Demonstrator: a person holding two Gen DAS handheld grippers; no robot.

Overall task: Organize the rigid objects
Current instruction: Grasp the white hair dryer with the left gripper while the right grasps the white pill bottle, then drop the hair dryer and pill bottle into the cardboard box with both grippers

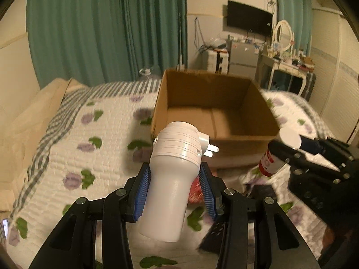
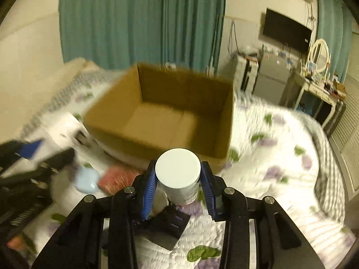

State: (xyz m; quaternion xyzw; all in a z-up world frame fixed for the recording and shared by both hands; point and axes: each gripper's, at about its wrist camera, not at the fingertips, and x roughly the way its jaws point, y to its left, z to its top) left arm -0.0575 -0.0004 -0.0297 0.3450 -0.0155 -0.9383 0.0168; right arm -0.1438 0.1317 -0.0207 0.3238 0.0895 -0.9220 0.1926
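- The left gripper (image 1: 174, 188) is clamped on a white plug-in device (image 1: 172, 170); its blue pads (image 1: 142, 192) press on both sides of the narrower lower barrel, so the jaws stand about half apart.
- The device's wide ribbed head points up and away from the camera, with two flat metal prongs (image 1: 212, 151) sticking out to its right side.
- The right gripper (image 2: 178, 187) is closed on a small white-capped bottle (image 2: 179, 177), the blue pads (image 2: 150, 192) tight against its sides just under the flat round cap.
- In the left wrist view the same bottle (image 1: 270, 163) shows a red and white label and hangs in the air above the bedspread, near the front right corner of the cardboard box (image 1: 202, 94).
- The box (image 2: 112, 112) is open, nothing visible inside, and sits on the quilted floral bedspread (image 1: 107, 125) towards the far side of the bed; both held items are in front of its near wall, neither over its opening.
- On the bedspread in front of the box lie a red packet (image 2: 116, 179), a pale blue round thing (image 2: 86, 180) and a flat dark object (image 2: 170, 226); all are blurred.
- Behind the bed hang green curtains (image 1: 107, 27), and a dark screen (image 1: 249, 21) is mounted on the far wall.
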